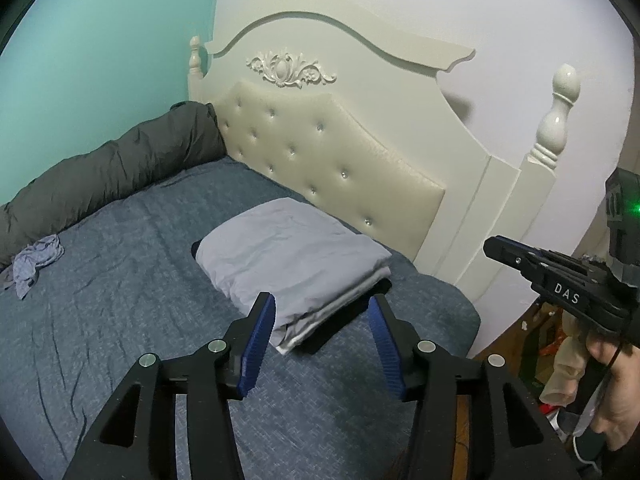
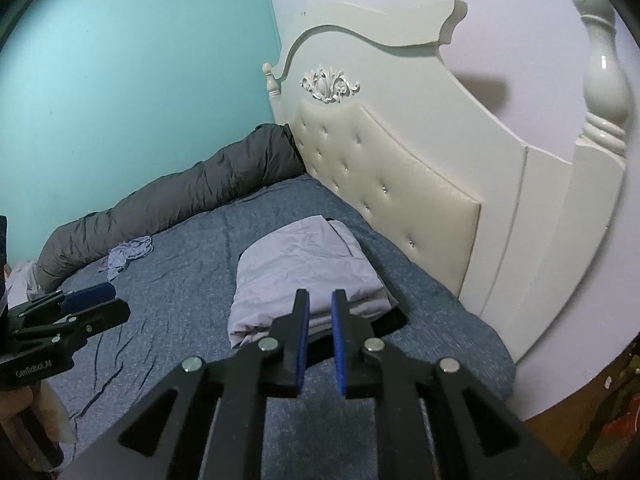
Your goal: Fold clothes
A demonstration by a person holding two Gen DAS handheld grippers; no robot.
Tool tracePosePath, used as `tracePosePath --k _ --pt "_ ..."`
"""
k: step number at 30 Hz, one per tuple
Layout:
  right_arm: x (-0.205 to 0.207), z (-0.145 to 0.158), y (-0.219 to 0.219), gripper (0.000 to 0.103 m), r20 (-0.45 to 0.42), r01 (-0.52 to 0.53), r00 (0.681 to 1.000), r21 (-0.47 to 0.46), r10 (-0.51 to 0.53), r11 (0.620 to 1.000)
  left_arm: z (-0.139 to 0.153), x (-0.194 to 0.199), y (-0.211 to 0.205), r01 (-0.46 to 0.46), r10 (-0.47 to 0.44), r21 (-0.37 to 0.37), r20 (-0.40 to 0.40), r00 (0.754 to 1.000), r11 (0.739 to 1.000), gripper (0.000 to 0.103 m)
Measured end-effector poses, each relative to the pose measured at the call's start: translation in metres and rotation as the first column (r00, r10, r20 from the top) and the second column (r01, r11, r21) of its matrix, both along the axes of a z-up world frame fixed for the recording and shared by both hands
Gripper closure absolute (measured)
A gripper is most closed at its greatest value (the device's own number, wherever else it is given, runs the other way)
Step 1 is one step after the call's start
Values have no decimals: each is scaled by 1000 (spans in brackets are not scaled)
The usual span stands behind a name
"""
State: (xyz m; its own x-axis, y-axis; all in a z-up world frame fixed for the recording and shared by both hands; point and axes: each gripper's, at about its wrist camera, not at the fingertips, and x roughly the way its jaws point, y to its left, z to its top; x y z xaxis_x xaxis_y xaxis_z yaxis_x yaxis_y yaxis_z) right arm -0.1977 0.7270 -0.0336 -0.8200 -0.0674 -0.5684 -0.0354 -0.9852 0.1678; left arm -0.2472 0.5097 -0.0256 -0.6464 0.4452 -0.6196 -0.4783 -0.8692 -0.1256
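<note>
Far left on the blue-grey woven bedspread (image 1: 120,280), close beside the long dark grey rolled quilt (image 1: 100,176) that runs along the turquoise wall, lies 1 small crumpled pale blue garment (image 1: 34,262). It is bunched up with no tidy edges, so by my reading it has yet to be folded.

Toward the middle, well apart from that garment, sits the folded pale lilac cloth bundle (image 1: 292,256), a neat rectangle of several stacked layers with a white edge showing at its near corner. It lies flat on the bedspread near the cream tufted headboard (image 1: 332,160). This piece looks finished: square sides, nothing trailing.

The left gripper (image 1: 322,334) hovers above the near edge of the bundle with its blue pads parted about halfway and nothing between them; no pad presses on the cloth. To the right, the right gripper (image 2: 320,340) points at the same bundle, its jaws set to a narrow slit, also empty and clear of the fabric. A hand (image 1: 616,392) holds its black handle at the right edge of the left wrist view.

So 1 item appears done and set down, and at least 1 remains, the crumpled piece at far left. Whether other clothes wait outside these views cannot be told.
</note>
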Motion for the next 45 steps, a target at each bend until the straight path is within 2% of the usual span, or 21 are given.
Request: tracePosePath --k 3,7,11,15,20,27,30,33,43,45 --pt "13 6 -4 90 -9 9 1000 -1 -9 1000 5 10 -5 4 -4 8 -13 1000 1000 49" --pt "27 8 -11 78 -12 17 1000 5 -17 1000 11 25 -12 8 -8 19 -28 1000 1000 46" --pt "41 10 -18 74 -15 19 1000 6 -19 1000 15 38 -17 9 -8 22 -39 999 1000 42" --pt "56 12 -25 66 -24 25 999 14 -24 1000 17 52 -24 10 -9 19 -62 998 1000 38" --pt "72 13 -31 63 -28 32 999 12 -31 999 17 64 -33 10 -8 26 -69 998 1000 37" --pt "93 12 -42 49 -42 40 998 20 -39 999 17 80 -47 4 -2 30 -82 997 1000 33" --pt "101 13 -45 42 -47 47 998 19 -46 999 18 86 -53 1 3 41 -87 996 999 26" --pt "109 13 -48 37 -54 56 997 17 -55 998 19 91 -57 1 3 43 -93 996 999 23" --pt "127 7 -61 24 -64 82 995 32 -79 996 13 105 -71 -7 11 44 -99 995 999 10" --pt "130 5 -62 22 -66 92 994 34 -90 995 10 108 -74 -11 15 43 -96 995 999 4"
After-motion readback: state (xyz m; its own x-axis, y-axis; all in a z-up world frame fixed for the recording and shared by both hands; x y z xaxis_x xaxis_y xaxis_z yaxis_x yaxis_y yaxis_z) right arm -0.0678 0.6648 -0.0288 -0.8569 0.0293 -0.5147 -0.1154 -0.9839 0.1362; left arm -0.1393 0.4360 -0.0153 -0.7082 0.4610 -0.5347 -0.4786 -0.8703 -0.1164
